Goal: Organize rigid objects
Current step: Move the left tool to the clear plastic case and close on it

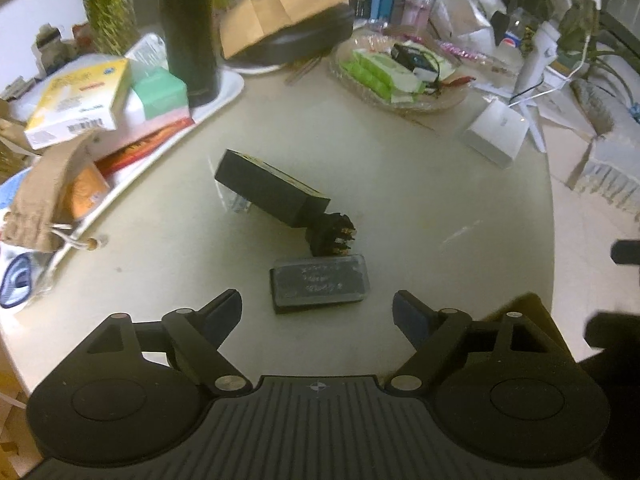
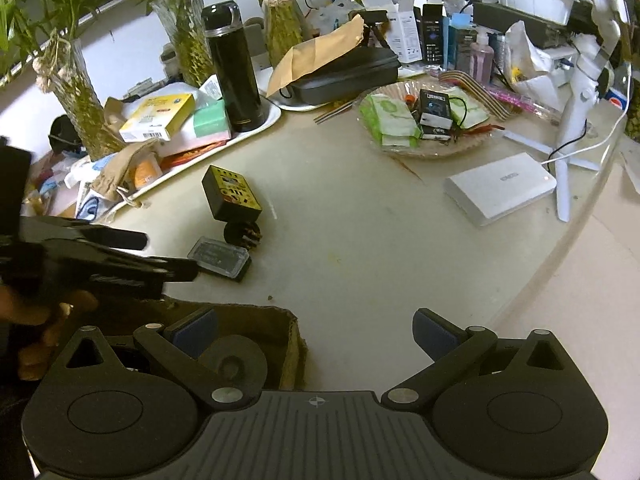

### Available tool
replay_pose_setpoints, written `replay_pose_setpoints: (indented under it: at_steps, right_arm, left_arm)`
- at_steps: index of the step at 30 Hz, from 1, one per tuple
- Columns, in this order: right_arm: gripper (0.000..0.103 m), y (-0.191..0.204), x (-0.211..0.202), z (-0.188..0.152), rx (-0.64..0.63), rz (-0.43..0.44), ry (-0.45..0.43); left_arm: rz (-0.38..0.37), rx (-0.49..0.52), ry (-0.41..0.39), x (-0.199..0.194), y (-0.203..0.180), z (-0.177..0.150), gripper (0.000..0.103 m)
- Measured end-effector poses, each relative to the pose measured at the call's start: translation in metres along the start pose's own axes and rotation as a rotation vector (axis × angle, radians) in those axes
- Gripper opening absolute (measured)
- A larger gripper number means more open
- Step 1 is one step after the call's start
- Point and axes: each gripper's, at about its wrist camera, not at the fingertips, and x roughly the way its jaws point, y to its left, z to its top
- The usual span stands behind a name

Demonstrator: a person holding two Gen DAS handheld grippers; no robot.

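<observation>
Black on pale: a long black block with a yellow face point(image 1: 272, 190) lies tilted on the cream round table point(image 1: 400, 208), its bristly plug end point(image 1: 334, 236) pointing down towards a small flat black case point(image 1: 320, 284) that sits just beside it, the two nearly touching. Both rest in the cleared middle of the table, well apart from the clutter around the edge.

Left gripper point(image 1: 318, 312) hangs right over the near side of the flat case, jaws spread wide with nothing between the pads; the case sits just ahead of the gap, untouched. From the other camera the same gripper shows as a dark shape coming in from the left, a hand point(image 2: 36, 312) wrapped round its grip.

Right gripper point(image 2: 316, 334) stands wide open too, holding nothing. One blue-padded finger point(image 2: 196, 334) sits over a brown cardboard box point(image 2: 292, 344) at the table's near edge, with a round dark object point(image 2: 236, 360) inside.

Farther back: a white tray point(image 1: 224, 92) with boxes and a tall black flask point(image 1: 188, 28), a glass dish point(image 1: 400, 80) of green packets, and a white power bank point(image 1: 496, 132) off to the right
</observation>
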Motion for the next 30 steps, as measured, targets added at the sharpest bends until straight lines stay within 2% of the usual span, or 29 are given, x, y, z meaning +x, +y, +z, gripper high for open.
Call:
replay_pose_setpoints:
  at_steps: [4, 12, 15, 16, 17, 30]
  right_arm:
    - [0.103, -0.007, 0.000, 0.000, 0.032, 0.028, -0.019]
    - [0.103, -0.008, -0.003, -0.003, 0.034, 0.047, -0.028]
    - [0.103, -0.007, -0.004, -0.003, 0.025, 0.048, -0.032]
    - [0.103, -0.007, -0.004, -0.003, 0.021, 0.048, -0.031]
    - [0.103, -0.007, -0.004, -0.003, 0.018, 0.047, -0.032]
    - [0.103, -0.006, -0.003, -0.003, 0.024, 0.038, -0.030]
  left_arm:
    - [0.011, -0.009, 0.058, 0.021, -0.005, 0.008, 0.083]
    - [0.062, -0.012, 0.106, 0.047, -0.012, 0.015, 0.083]
    - [0.087, -0.020, 0.111, 0.053, -0.012, 0.016, 0.082]
    - [0.093, -0.026, 0.110, 0.054, -0.010, 0.015, 0.079]
    - [0.094, -0.026, 0.112, 0.055, -0.010, 0.016, 0.068]
    - [0.077, -0.054, 0.075, 0.038, 0.002, 0.011, 0.068]
